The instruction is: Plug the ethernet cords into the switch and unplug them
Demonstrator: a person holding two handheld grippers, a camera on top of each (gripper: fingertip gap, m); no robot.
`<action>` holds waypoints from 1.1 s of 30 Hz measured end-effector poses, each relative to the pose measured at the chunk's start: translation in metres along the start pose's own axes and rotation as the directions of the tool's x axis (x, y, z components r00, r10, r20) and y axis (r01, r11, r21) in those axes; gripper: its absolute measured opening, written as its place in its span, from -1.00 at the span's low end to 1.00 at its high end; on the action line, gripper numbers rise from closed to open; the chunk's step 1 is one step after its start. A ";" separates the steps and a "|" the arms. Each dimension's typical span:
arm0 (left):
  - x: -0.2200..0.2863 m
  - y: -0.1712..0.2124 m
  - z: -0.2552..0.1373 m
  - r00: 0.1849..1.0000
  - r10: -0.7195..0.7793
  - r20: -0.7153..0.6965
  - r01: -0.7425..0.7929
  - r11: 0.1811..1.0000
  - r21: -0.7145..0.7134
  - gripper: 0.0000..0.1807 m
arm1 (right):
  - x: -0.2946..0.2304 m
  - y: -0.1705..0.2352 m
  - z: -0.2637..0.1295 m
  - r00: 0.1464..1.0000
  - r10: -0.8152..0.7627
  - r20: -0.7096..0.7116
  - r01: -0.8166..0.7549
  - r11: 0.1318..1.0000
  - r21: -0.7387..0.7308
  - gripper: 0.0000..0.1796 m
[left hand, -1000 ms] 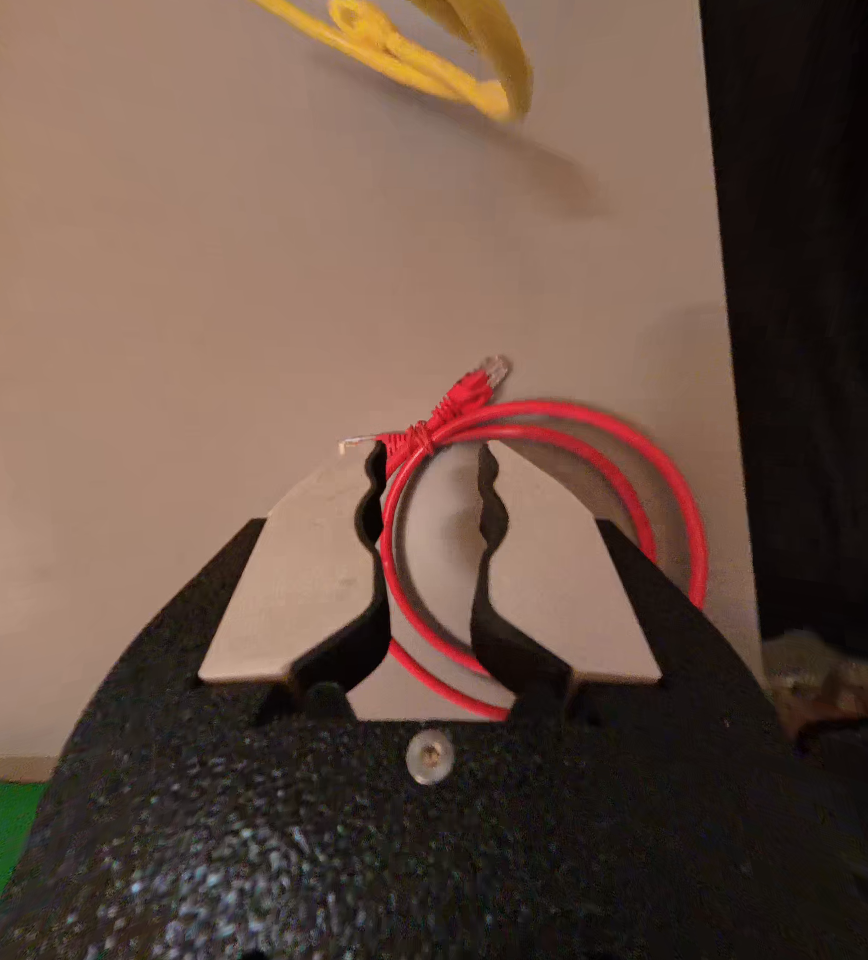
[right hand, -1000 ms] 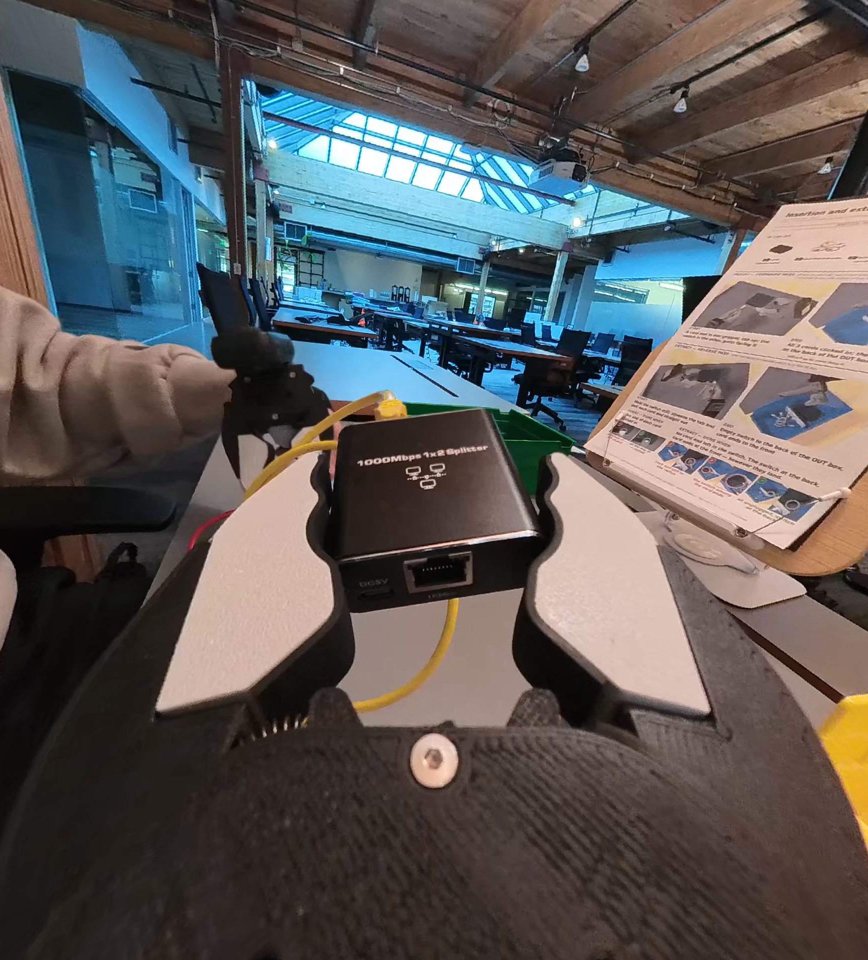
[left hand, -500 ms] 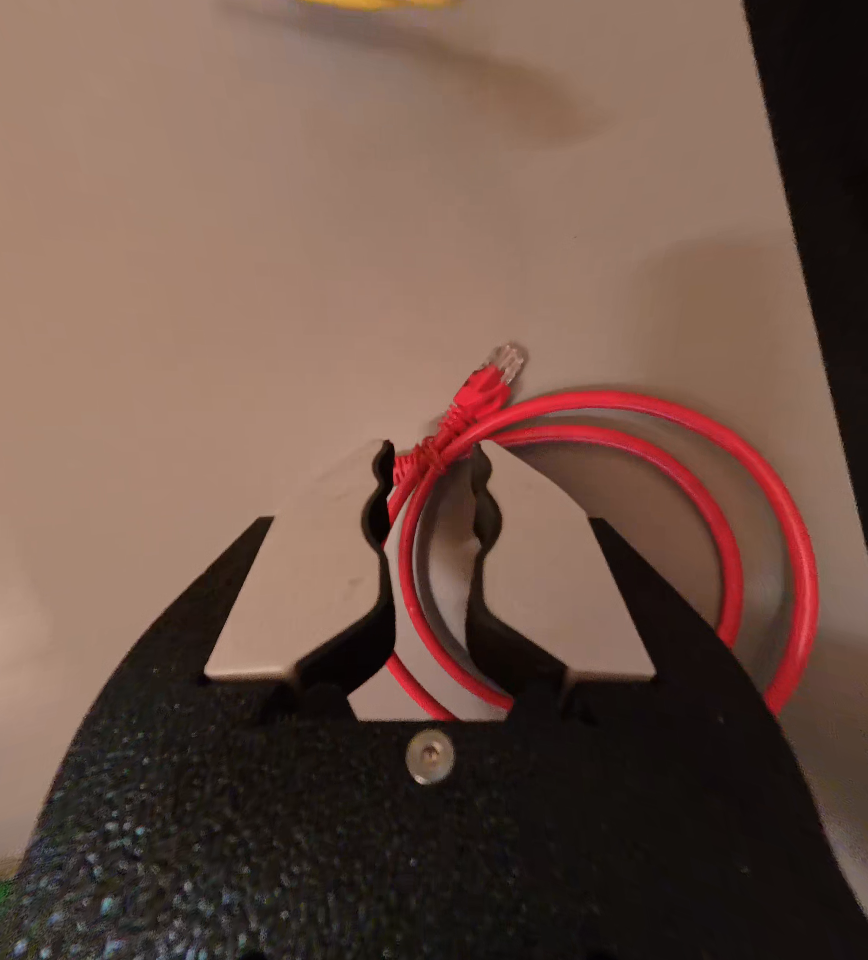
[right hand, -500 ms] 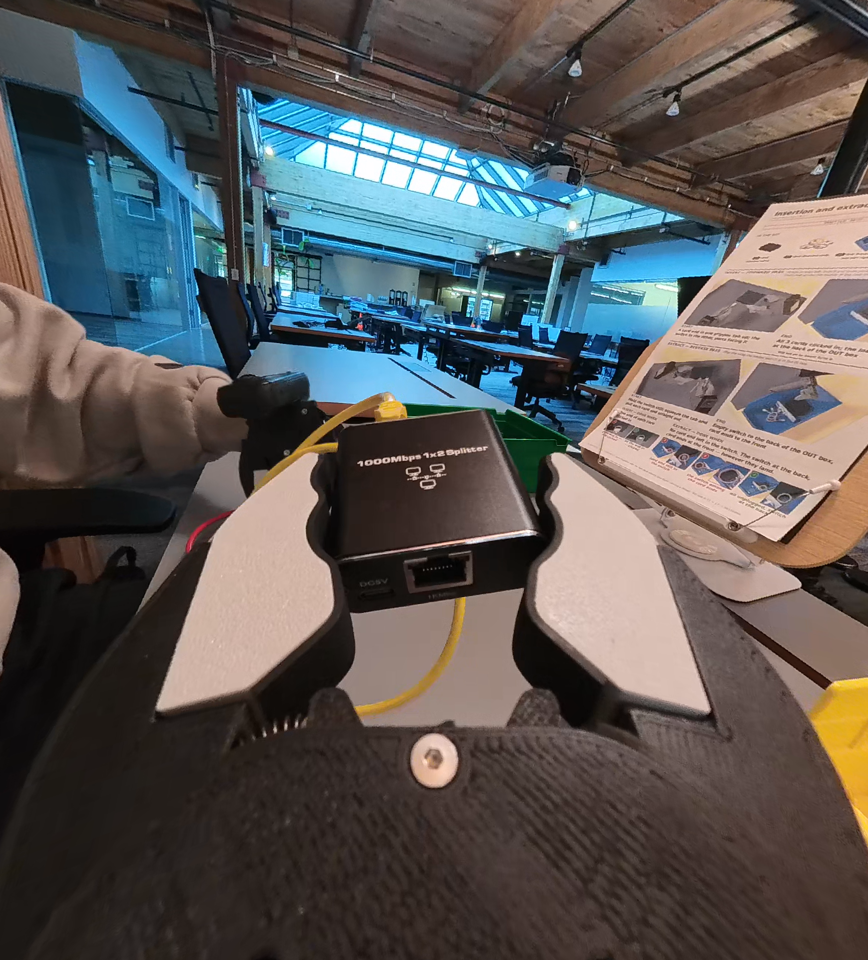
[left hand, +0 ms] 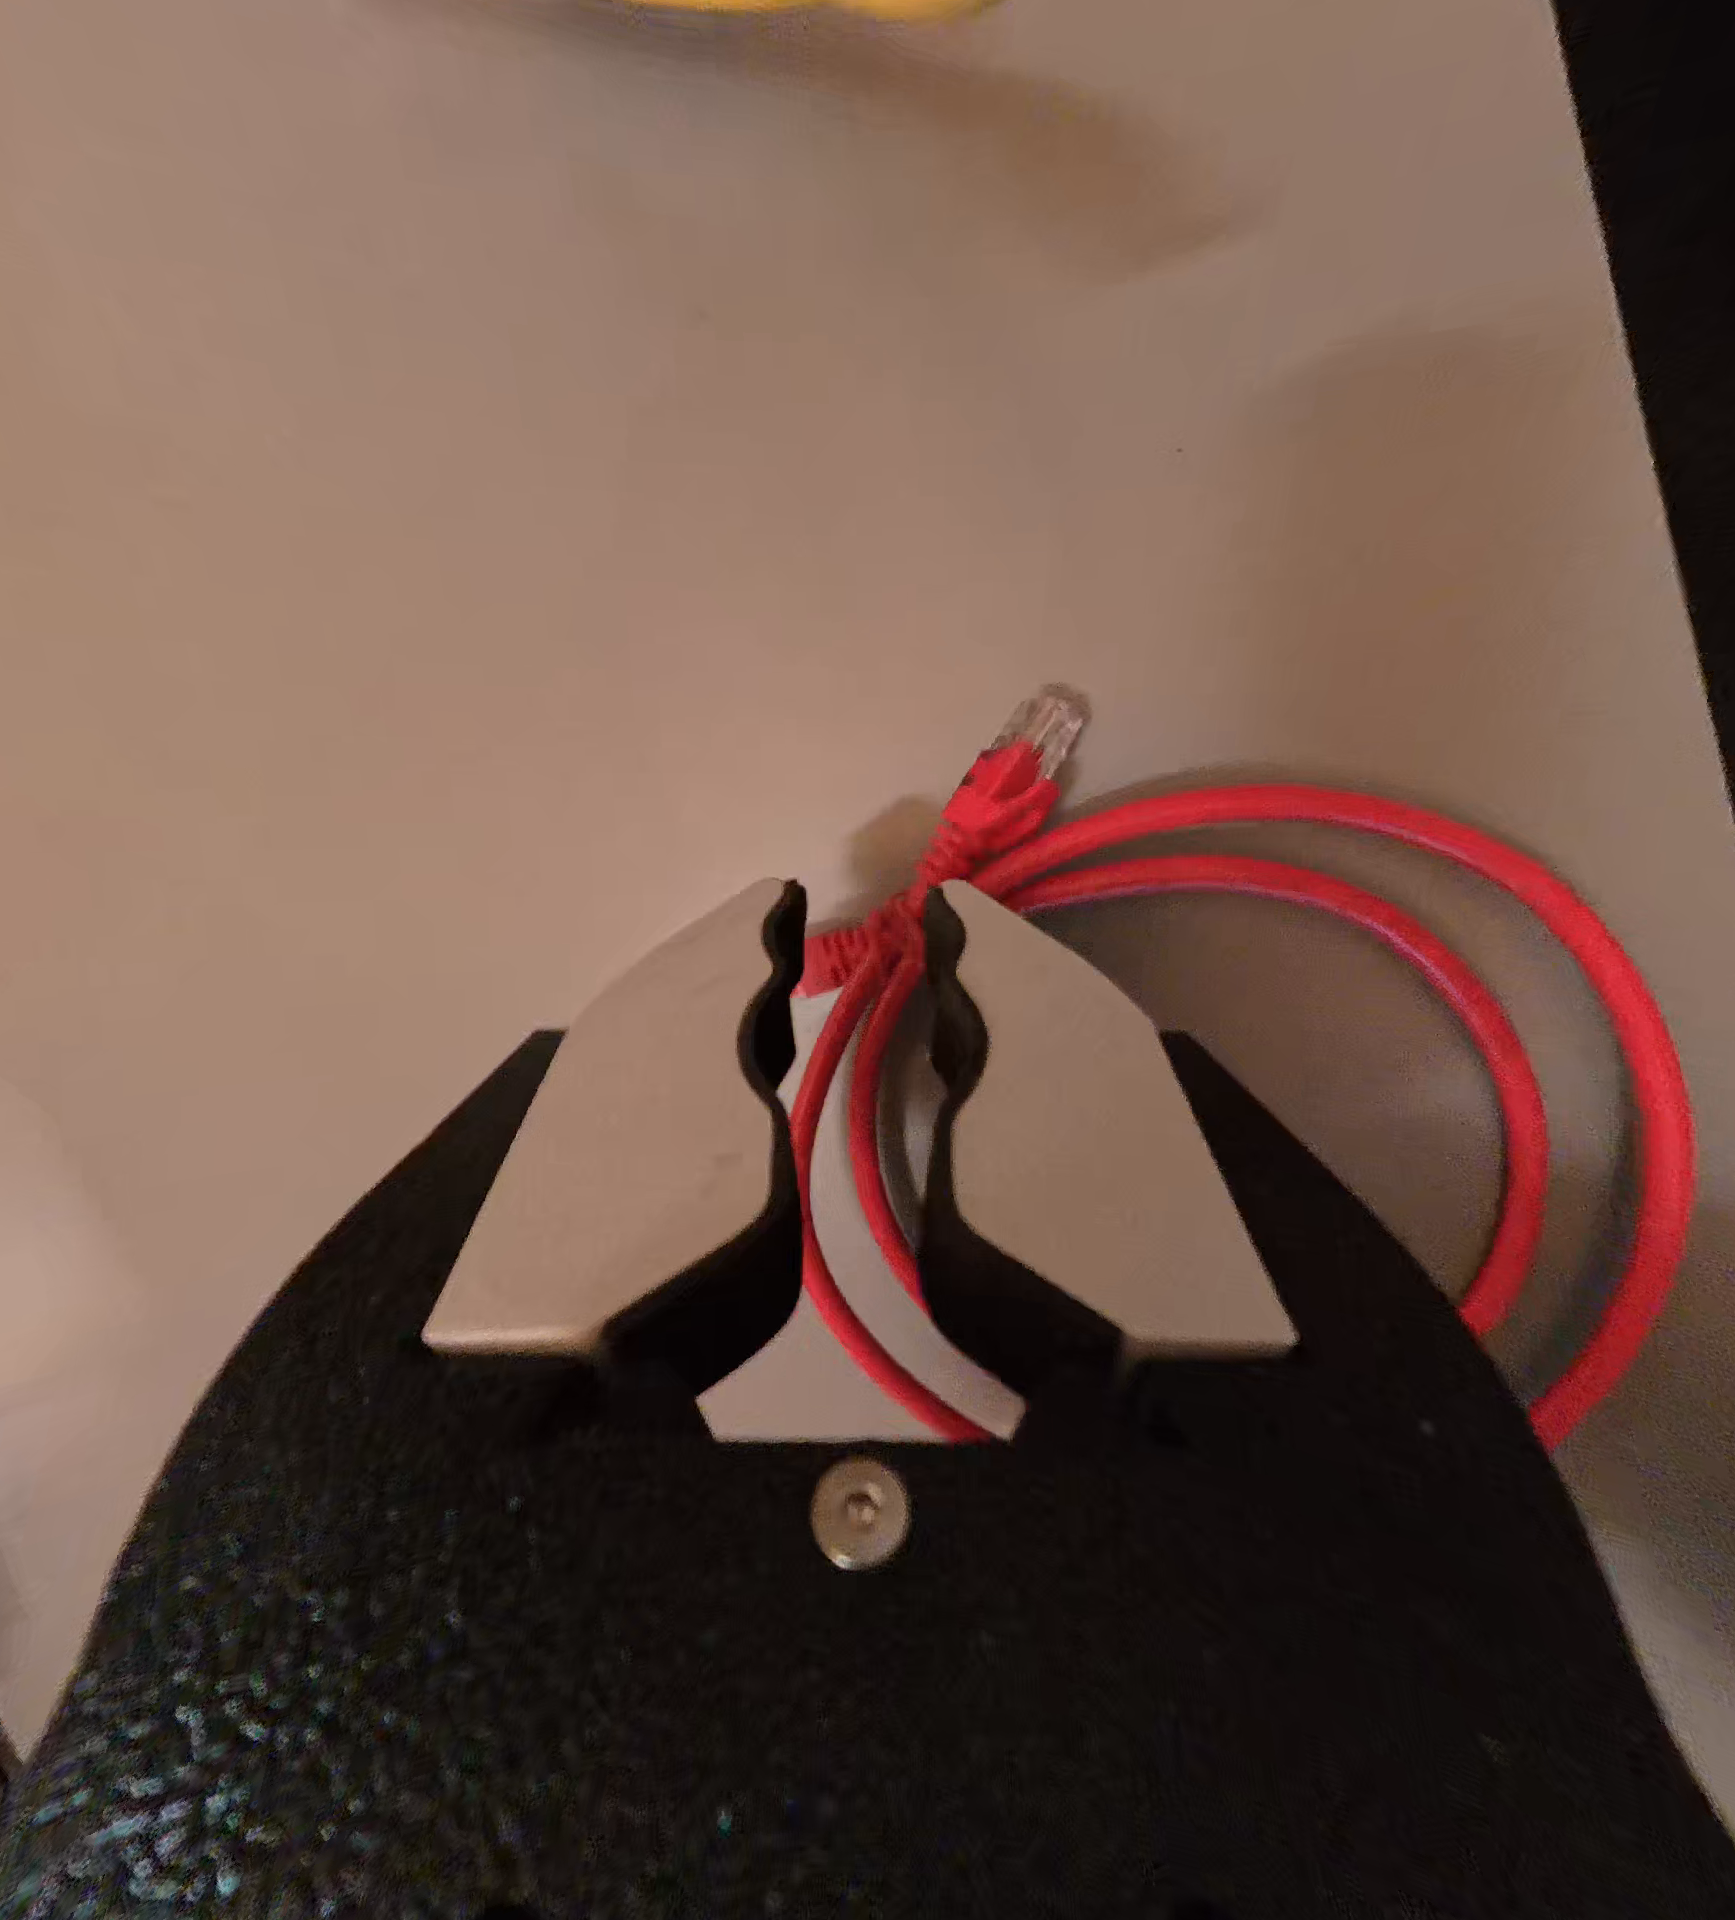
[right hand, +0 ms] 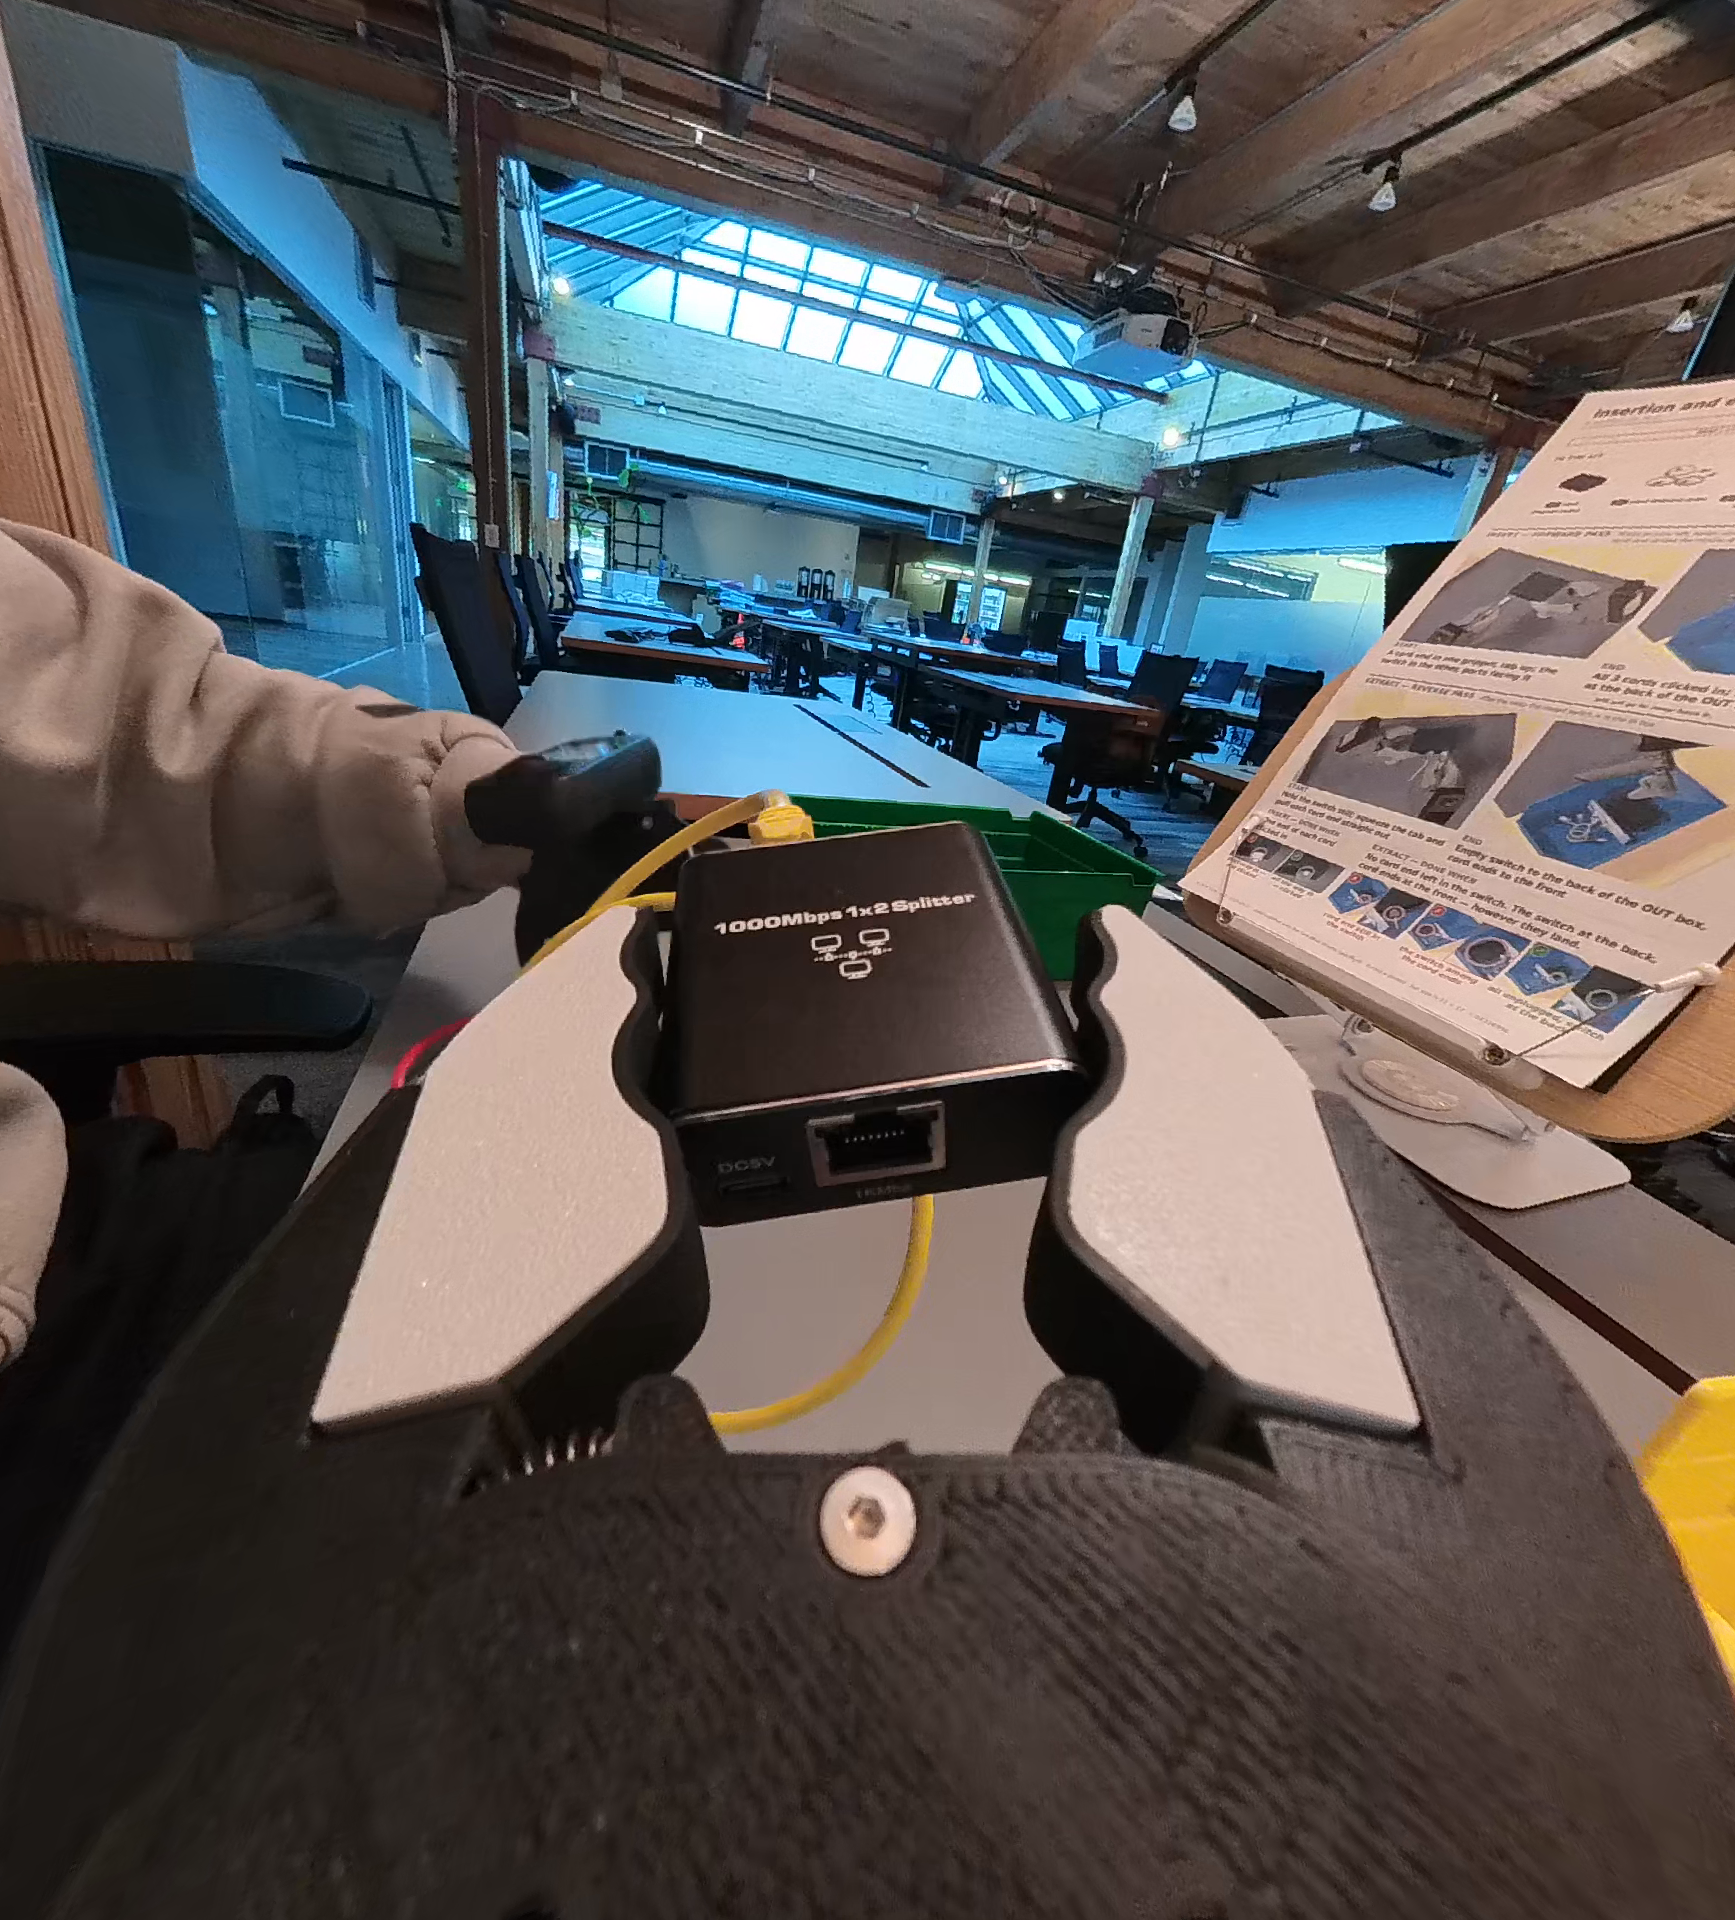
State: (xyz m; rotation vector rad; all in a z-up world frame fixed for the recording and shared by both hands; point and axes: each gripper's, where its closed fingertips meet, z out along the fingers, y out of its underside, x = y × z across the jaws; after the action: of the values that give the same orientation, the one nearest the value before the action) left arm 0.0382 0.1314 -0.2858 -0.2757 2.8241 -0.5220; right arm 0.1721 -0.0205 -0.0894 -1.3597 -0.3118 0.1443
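R gripper (right hand: 868, 1023) jaws clamped on black switch (right hand: 858, 997), held above counter (right hand: 821, 1309) – same as 1 s ago. L gripper (left hand: 868, 935) jaws now narrower, straddling red cord (left hand: 1382, 997) coil at its tied bundle; grip not confirmed. Yellow cord (right hand: 842, 1361) under switch; its far plug w/ green bin (right hand: 1081, 883) behind.

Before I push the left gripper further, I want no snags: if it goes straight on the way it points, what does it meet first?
The left gripper already straddles the coiled red ethernet cord at its tie. Straight ahead it would likely meet the cord's clear plug, slightly to the right, then bare table; depth is unclear.
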 end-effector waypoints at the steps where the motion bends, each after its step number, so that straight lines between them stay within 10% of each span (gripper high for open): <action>1: 0.000 0.000 -0.004 1.000 -0.001 -0.009 0.002 1.000 0.006 -0.77 | 0.001 0.000 0.000 1.000 0.000 -0.003 0.000 1.000 -0.002 -0.15; 19: 0.012 0.003 0.013 0.991 0.128 -0.031 -0.128 0.992 0.002 -0.84 | 0.000 0.006 0.003 1.000 0.009 0.010 -0.009 1.000 -0.018 -0.14; 27: 0.008 -0.005 0.020 0.857 -0.481 -0.185 0.492 0.870 0.019 -0.85 | -0.007 0.007 0.011 0.999 -0.010 0.031 0.011 0.999 -0.040 -0.14; 33: 0.004 -0.009 0.021 0.790 -0.580 -0.198 0.607 0.785 0.123 -0.84 | -0.002 0.002 -0.001 1.000 -0.011 0.011 0.012 1.000 -0.015 -0.15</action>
State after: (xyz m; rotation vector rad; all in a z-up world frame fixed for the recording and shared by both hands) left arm 0.0413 0.1150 -0.3025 -1.1627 2.7587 -0.9549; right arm 0.1702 -0.0217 -0.0915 -1.3723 -0.3300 0.1398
